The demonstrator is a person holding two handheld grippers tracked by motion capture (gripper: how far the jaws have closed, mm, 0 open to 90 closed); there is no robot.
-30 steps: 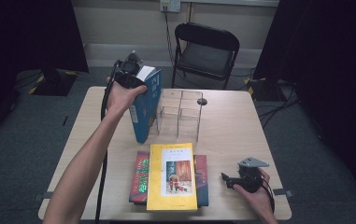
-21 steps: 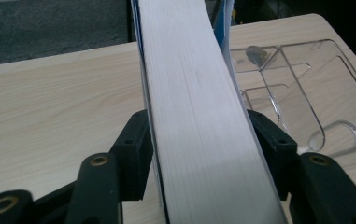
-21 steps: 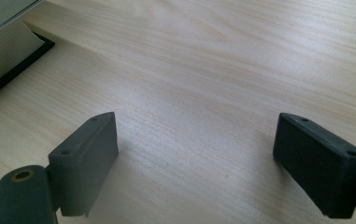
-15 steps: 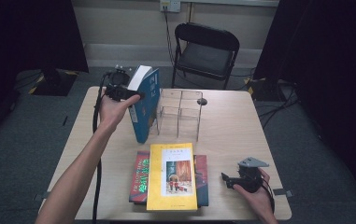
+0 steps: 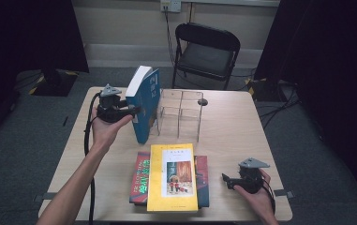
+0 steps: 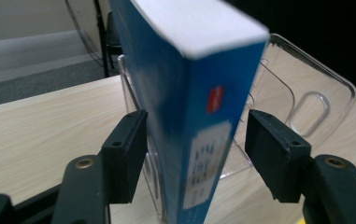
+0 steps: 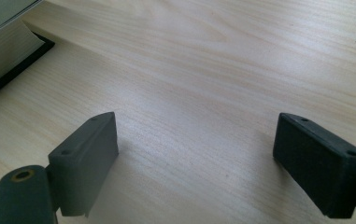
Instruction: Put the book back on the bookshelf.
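Your left gripper (image 5: pixel 130 111) sits at the spine side of the blue book (image 5: pixel 144 102), which stands on its lower edge on the table (image 5: pixel 227 126), leaning against the left end of the clear acrylic rack (image 5: pixel 182 112). In the left gripper view, the blue book (image 6: pixel 199 107) rises between your two jaws with its spine toward the camera; the left pad lies at or just beside the cover, while a clear gap separates the right pad from the spine. Your jaws have just been opening and now stand partly apart around the book, pressing on neither side firmly; the rack (image 6: pixel 302 98) shows behind the book.

In front of the rack, toward you, a yellow book (image 5: pixel 173 176) lies flat on top of a red book (image 5: pixel 141 176). Your right gripper (image 5: pixel 228 180) rests low on the table to the right of that stack, well apart from the rack. In the right gripper view, your right gripper (image 7: pixel 194 154) has its jaws spread wide over bare wood with nothing between them, and a corner of the stack (image 7: pixel 3 51) lies at the upper left.
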